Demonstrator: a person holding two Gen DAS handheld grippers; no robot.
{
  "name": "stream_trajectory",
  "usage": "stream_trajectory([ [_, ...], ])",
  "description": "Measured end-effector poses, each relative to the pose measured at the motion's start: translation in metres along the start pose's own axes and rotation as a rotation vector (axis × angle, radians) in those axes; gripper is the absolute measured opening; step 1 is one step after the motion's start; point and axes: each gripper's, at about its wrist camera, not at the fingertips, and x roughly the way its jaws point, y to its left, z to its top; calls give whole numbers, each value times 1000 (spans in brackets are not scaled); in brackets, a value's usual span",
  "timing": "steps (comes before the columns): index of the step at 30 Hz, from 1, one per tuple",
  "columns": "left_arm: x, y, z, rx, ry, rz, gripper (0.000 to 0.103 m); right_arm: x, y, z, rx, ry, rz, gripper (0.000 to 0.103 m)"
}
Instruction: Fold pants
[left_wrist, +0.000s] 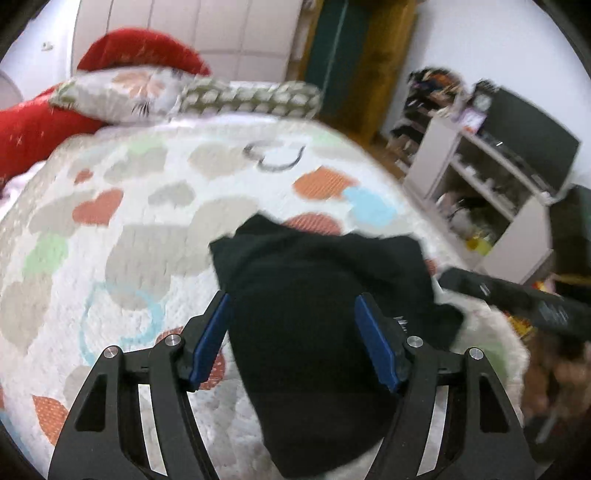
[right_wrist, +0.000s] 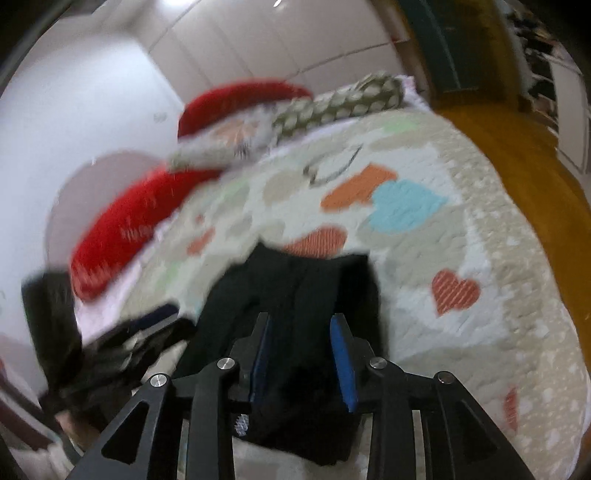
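The black pants lie bunched on a white bedspread with coloured hearts. My left gripper is open, its blue-padded fingers set wide on either side of the cloth and above it. In the right wrist view the pants lie under my right gripper, which is open with a narrower gap; black cloth fills the space between its fingers. Whether cloth is gripped cannot be told. The right gripper's black body shows at the left view's right edge.
Red cushions and patterned pillows lie at the bed's far end. A white shelf unit with clutter stands right of the bed on a wooden floor. The bed's right edge is close by.
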Motion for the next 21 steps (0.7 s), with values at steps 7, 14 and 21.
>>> stream_trajectory([
  [7, 29, 11, -22, -39, 58, 39, 76, 8, -13, -30, -71, 66, -131, 22],
  [14, 9, 9, -18, -44, 40, 77, 76, -11, -19, -10, -4, -33, -109, 22],
  [21, 6, 3, -25, -23, 29, 113, 76, 23, -2, 6, -31, -22, -126, 22],
])
